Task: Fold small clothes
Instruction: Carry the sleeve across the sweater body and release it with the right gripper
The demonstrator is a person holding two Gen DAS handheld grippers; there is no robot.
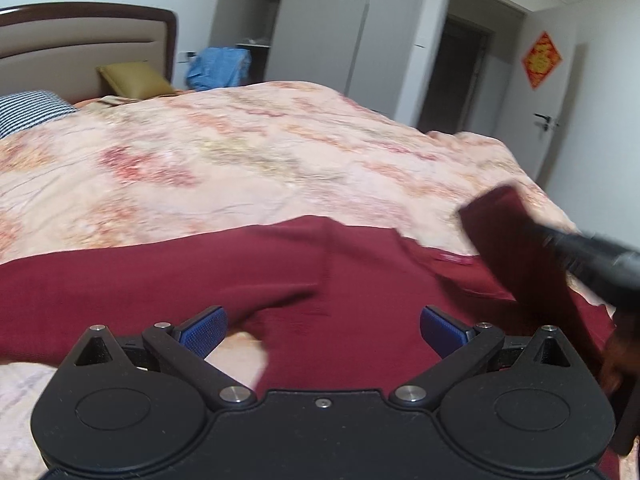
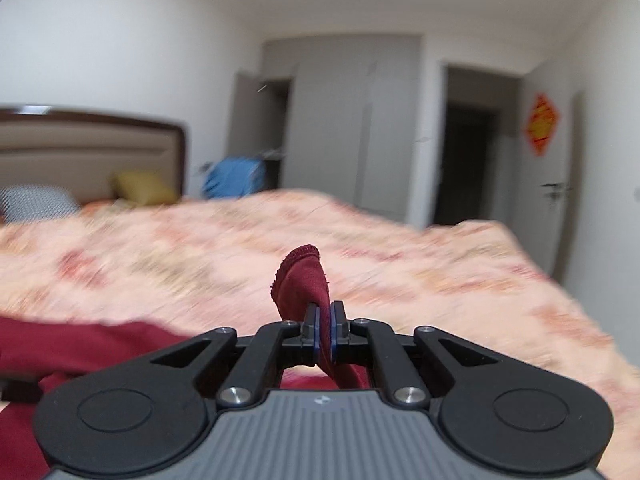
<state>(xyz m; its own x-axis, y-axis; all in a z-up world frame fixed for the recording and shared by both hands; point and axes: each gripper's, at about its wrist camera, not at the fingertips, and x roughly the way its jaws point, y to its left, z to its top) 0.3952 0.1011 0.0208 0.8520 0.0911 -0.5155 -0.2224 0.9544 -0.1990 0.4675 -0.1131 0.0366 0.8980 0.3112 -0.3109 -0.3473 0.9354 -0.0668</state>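
Observation:
A dark red garment (image 1: pixel 200 276) lies spread across the near part of a bed with a pink floral quilt (image 1: pixel 240 152). My left gripper (image 1: pixel 322 328) is open, its blue pads wide apart just above the garment's near edge. My right gripper (image 2: pixel 325 332) is shut on a fold of the red garment (image 2: pixel 304 280), which sticks up between its pads. In the left wrist view the right gripper (image 1: pixel 560 252) comes in from the right and holds a lifted strip of the garment (image 1: pixel 504 232) above the bed. The rest of the garment (image 2: pixel 80 348) lies at lower left.
A yellow pillow (image 1: pixel 134 80) and a checked pillow (image 1: pixel 28 110) lie by the headboard (image 1: pixel 80 40). Blue cloth (image 1: pixel 218 68) hangs beyond the bed. Grey wardrobes (image 1: pixel 320 28) and an open door (image 1: pixel 556 108) stand behind. The bed's right edge (image 1: pixel 532 184) drops off.

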